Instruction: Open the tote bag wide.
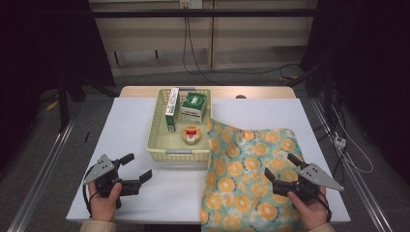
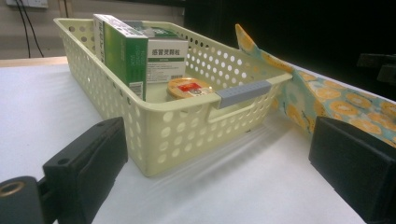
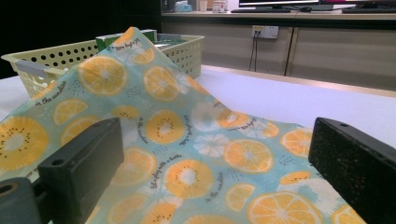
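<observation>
A pale yellow perforated basket (image 1: 155, 133) (image 2: 154, 140) (image 3: 46, 58) stands at the table's middle back. Inside it are a tall green and white box (image 1: 171, 108) (image 2: 122, 53), a squat green box (image 1: 194, 107) (image 2: 167, 59) and a small round tin (image 1: 191, 134) (image 2: 187, 88). A light blue cloth printed with orange slices (image 1: 246, 176) (image 2: 327, 95) (image 3: 187, 149) lies to its right, one corner draped on the basket's rim. My left gripper (image 1: 137, 167) (image 2: 217, 175) is open near the table's front left, facing the basket. My right gripper (image 1: 282, 165) (image 3: 215, 172) is open over the cloth.
The white table top (image 1: 130, 145) has bare room left of the basket and behind the cloth. A wooden strip (image 1: 140, 91) edges the back. Cables (image 1: 193, 58) run across the floor beyond, and a metal rail (image 1: 43, 166) flanks the table's left.
</observation>
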